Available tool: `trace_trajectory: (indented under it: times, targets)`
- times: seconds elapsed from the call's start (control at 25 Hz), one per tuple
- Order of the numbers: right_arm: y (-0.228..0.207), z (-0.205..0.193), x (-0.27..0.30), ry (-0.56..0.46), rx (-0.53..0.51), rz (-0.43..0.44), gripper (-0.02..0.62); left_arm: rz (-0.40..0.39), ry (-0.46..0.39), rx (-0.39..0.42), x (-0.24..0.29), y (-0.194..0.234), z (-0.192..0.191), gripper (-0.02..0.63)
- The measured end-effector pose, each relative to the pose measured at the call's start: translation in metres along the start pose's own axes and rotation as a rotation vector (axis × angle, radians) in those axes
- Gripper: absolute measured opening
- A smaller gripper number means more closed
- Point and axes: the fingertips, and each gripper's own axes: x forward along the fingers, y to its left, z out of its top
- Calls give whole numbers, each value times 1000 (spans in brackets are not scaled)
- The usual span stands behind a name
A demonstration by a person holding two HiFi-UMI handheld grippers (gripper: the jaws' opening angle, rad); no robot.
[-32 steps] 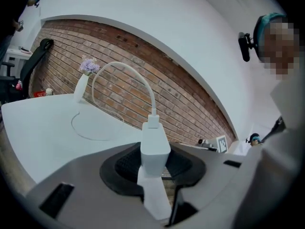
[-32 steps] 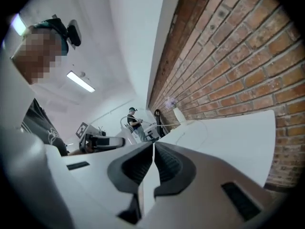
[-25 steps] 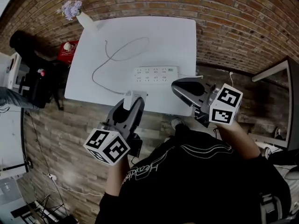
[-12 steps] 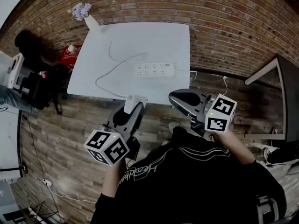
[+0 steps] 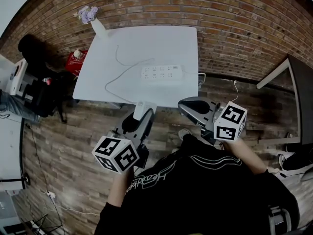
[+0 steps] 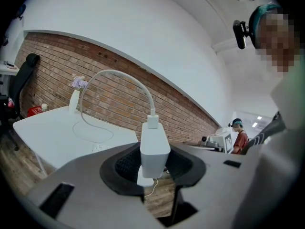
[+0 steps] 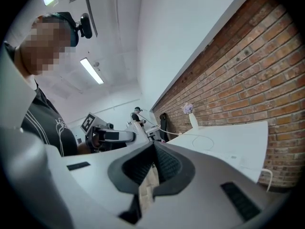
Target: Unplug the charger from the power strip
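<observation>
Between left fingers (image 6: 122, 166), one charger (image 6: 154, 149) (unplugged)

Flower vase (image 5: 99, 28) on wht table (image 5: 161, 45) corner, brick wall (image 5: 225, 13) behind

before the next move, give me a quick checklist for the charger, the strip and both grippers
1. Charger out of the power strip: ok, it sits clear of the strip, off the table's near edge.
2. Left gripper hold: ok, jaws clamp the charger's body.
3. Right gripper free: ok, jaws together, nothing between them.
4. Cable free to follow: cannot tell, it loops back across the table.
5. Strip flat on the table: ok.
</observation>
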Motion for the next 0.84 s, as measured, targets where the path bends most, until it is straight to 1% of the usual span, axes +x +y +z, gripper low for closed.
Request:
trace_trajectory:
  times: [0.44, 0.84]
  targets:
    - [1, -1, -4, 7, 2, -11, -3, -16, 15, 5, 4, -3, -2, 135]
    - [-6, -3, -4, 9, -3, -25, -3, -14, 18, 10, 10, 1, -2, 135]
